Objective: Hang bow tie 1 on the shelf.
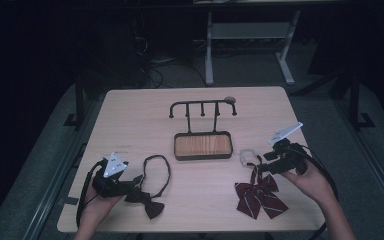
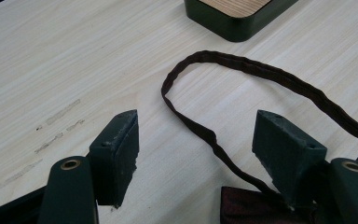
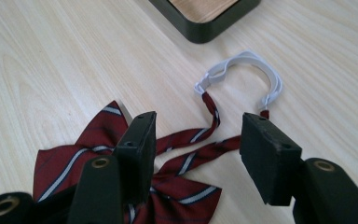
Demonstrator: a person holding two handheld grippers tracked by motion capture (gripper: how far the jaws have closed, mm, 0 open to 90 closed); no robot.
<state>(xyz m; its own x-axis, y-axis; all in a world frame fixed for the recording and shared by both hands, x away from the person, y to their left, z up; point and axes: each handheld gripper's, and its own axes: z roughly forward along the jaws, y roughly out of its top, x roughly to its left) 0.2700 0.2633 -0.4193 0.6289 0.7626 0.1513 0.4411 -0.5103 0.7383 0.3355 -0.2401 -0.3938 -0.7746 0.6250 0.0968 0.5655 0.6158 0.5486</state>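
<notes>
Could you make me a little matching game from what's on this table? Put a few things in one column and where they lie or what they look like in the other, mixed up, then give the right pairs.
Things:
1. dark bow tie
2. striped red bow tie
3. hook rack
4. wooden tray

Descriptions:
A. at the middle of the table, dark rim around a light wood floor
B. by the left gripper, its dark strap in an open loop
C. behind the tray, a black bar with hooks
D. by the right gripper, with a white elastic loop

Pairs: 1-B, 2-D, 3-C, 4-A
</notes>
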